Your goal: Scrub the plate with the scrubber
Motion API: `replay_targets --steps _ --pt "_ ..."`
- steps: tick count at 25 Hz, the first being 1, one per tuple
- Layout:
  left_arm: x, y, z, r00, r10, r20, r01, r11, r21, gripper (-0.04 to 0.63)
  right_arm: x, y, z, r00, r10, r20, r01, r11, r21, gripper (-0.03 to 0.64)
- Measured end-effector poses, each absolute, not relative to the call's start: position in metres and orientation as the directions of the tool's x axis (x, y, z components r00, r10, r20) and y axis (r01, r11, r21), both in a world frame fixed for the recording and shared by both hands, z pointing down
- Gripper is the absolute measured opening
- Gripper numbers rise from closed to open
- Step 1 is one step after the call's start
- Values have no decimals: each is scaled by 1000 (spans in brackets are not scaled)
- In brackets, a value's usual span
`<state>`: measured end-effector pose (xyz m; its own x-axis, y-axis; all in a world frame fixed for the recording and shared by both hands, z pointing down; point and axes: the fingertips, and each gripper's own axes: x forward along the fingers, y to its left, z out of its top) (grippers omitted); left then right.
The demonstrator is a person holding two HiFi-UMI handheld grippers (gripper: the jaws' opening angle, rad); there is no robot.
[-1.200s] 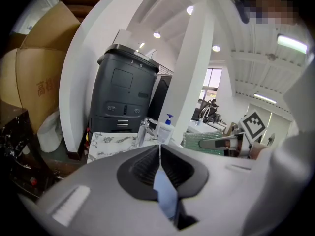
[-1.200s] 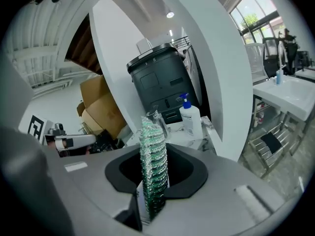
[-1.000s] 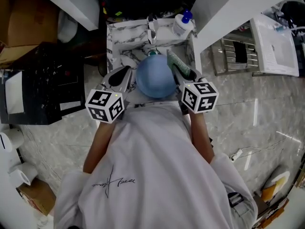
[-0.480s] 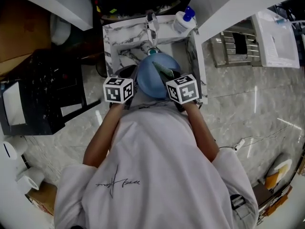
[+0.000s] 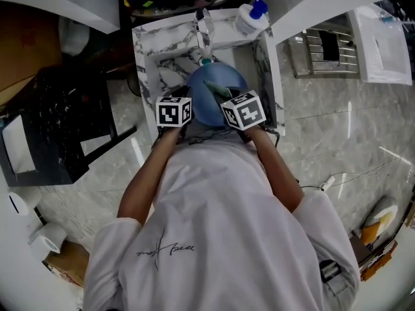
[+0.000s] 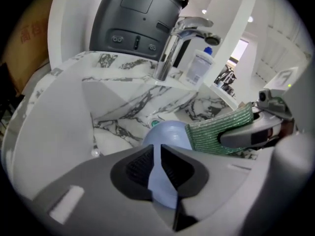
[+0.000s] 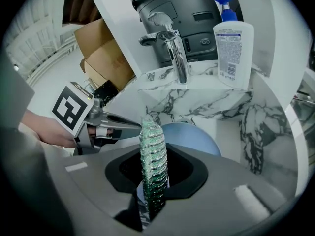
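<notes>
the left tool (image 6: pixel 158 167) is clamped on the rim of the blue plate (image 6: pixel 170 134), holding it tilted over the marble sink (image 5: pixel 267 63), below the faucet (image 6: pixel 173 43). the right tool (image 7: pixel 153 176) pinches the green scrubber (image 7: pixel 151 144). since a second ago both tools have drawn together and forward, and the scrubber has come from the plate's right edge across its face. scrubbing looks to be starting.

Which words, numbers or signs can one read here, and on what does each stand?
"8", perhaps: top of the dark appliance.
Bottle label: print too small to read.
Box: red print, blurred.
Shirt: script, not legible.
Marker cubes: square patterns, no words.
</notes>
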<state>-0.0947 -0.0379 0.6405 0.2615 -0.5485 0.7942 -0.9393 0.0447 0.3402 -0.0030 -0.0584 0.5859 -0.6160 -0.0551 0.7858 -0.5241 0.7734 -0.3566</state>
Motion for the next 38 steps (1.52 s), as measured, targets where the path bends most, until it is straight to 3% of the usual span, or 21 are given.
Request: replay_targets --steps 13,19,24,29,32,38 --pt "-112 -22 691 195 -394 898 -943 178 283 72 -38 -54 632 -605 81 792 -452 784 -425 55" --pt "-114 -29 695 189 -401 896 -939 194 284 91 -47 -49 650 -562 177 808 -429 773 -468 55" --pt "-115 -26 707 205 -362 909 -938 194 288 152 -52 -49 658 -546 209 811 -428 763 -485 55" --pt "-110 -16 720 224 -304 926 -939 186 288 144 -55 -41 663 -543 268 796 -433 722 -539 57" --pt "-105 -9 722 265 -306 914 -919 205 336 80 -53 -35 665 -529 292 797 -429 718 -548 61" --pt "-96 -3 724 304 -291 907 -914 180 365 80 -53 -29 672 -518 295 803 -431 721 -543 63"
